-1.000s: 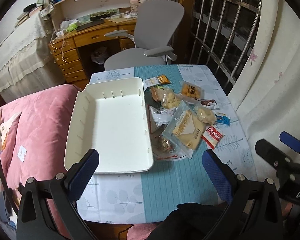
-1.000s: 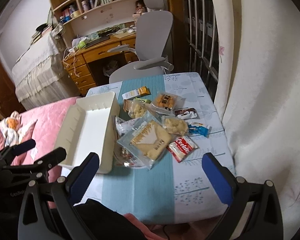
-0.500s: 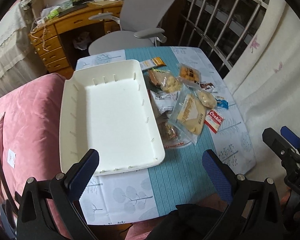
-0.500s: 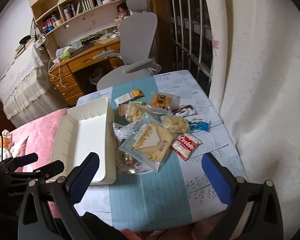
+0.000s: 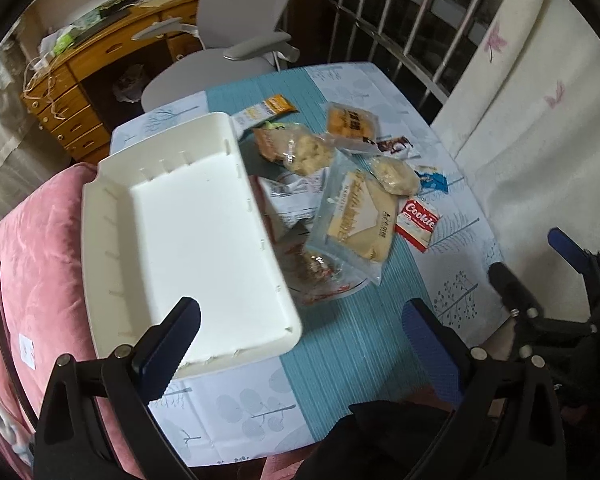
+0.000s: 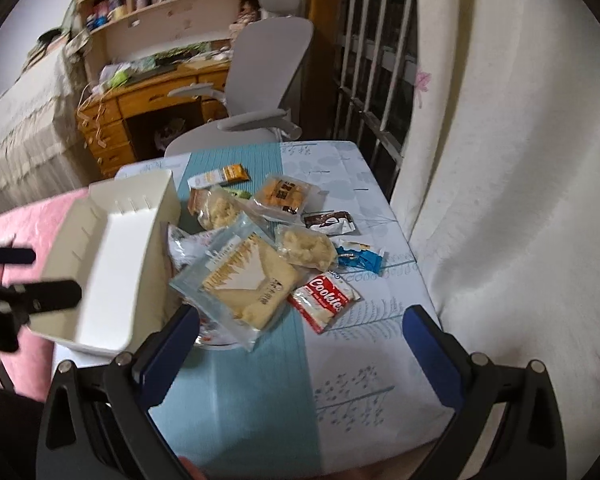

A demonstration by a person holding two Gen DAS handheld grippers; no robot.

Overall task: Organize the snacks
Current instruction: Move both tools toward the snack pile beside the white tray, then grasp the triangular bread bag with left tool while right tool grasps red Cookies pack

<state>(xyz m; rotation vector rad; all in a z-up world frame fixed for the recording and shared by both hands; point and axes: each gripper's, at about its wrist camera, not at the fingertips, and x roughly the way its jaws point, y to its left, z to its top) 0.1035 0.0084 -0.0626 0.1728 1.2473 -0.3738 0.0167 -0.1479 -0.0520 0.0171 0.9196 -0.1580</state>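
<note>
Both hand-held grippers hang above the near edge of the table (image 5: pixel 340 360), each with its blue-padded fingers spread wide and nothing between them. The left hand-held gripper (image 5: pixel 300 344) hovers over the near end of the white tray (image 5: pixel 260 216), which lies empty on the left side of the table, beside a pink cushion (image 5: pixel 40 240). The right hand-held gripper (image 6: pixel 300 344) sits over bare tablecloth, just short of the snacks.

The snacks lie in a loose heap right of the tray: a big clear sandwich bag (image 6: pixel 244 276) on top, a red Cookies packet (image 6: pixel 326 300) just beside it, a blue wrapper (image 6: pixel 360 258), a dark chocolate wrapper (image 6: pixel 330 222), an orange cracker pack (image 6: pixel 282 196) and an orange bar (image 6: pixel 224 176) at the far end. A grey office chair (image 6: pixel 260 80) stands beyond the table.
</note>
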